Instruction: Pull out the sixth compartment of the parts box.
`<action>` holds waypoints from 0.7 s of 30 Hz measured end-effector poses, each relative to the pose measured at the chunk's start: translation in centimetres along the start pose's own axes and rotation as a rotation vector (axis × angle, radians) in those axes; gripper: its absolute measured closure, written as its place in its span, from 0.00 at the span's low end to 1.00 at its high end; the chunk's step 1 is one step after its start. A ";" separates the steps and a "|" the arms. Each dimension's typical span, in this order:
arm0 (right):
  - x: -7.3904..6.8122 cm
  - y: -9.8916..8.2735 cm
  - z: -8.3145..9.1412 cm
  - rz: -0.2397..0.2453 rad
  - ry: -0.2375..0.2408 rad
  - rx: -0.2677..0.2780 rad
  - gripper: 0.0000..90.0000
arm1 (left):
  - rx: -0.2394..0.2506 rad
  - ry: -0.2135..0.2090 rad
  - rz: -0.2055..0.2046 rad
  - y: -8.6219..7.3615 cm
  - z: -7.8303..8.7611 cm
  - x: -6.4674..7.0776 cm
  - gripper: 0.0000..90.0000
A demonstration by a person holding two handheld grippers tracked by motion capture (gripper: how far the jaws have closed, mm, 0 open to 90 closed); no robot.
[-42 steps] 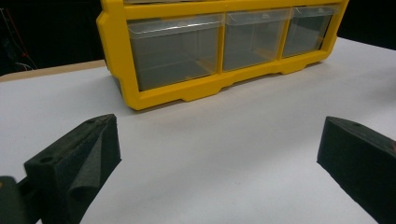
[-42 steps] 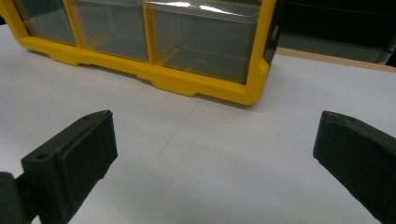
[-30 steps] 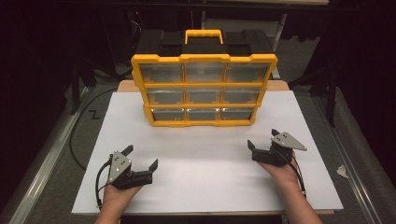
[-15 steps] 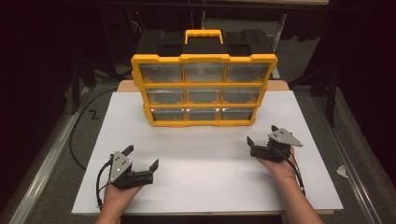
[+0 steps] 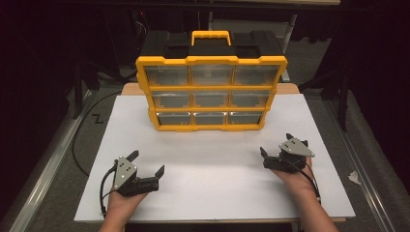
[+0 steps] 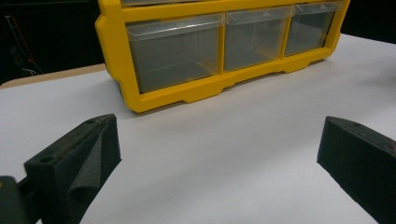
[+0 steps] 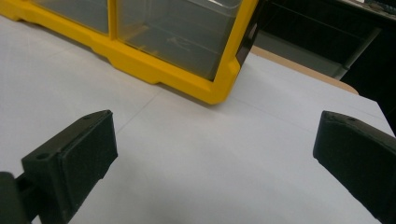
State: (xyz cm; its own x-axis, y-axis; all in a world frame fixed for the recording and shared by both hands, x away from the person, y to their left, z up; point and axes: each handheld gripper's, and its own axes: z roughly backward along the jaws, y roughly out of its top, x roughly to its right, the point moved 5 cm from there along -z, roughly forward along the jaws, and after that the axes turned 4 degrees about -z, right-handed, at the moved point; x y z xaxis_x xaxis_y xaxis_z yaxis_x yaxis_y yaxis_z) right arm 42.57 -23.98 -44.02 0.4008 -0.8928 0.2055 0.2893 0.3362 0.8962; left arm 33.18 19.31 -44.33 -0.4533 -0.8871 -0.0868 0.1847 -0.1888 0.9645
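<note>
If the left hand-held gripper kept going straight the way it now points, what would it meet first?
Probably the yellow drawer cabinet: the open left hand-held gripper faces its bottom row of clear drawers, with bare white tabletop between. Depth is hard to judge.

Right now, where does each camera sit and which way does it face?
High view: above the person's side, looking forward and down at the drawer box; both hands and open tongs show, left tongs, right tongs.
Left gripper view: low on the white tabletop, facing the box's bottom drawers.
Right gripper view: low, facing the box's right corner.
All share the box.
</note>
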 end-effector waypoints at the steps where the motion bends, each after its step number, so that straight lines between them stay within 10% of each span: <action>1: 0.0 -0.1 0.1 0.001 0.001 -0.004 0.01 | 0.002 0.000 0.001 0.0 0.0 0.0 0.00; 21: -0.4 -0.5 0.2 0.111 -0.027 -0.061 0.01 | 0.012 0.000 0.007 0.1 0.1 -0.1 0.00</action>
State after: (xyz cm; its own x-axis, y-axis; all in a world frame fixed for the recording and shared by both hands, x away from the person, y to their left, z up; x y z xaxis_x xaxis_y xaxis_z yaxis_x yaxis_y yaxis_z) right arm 42.10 -23.83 -44.50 0.4097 -0.8567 0.3134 0.2970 0.4501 0.8421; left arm 33.14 19.44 -44.24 -0.4519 -0.8885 -0.0796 0.1775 -0.1771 0.9681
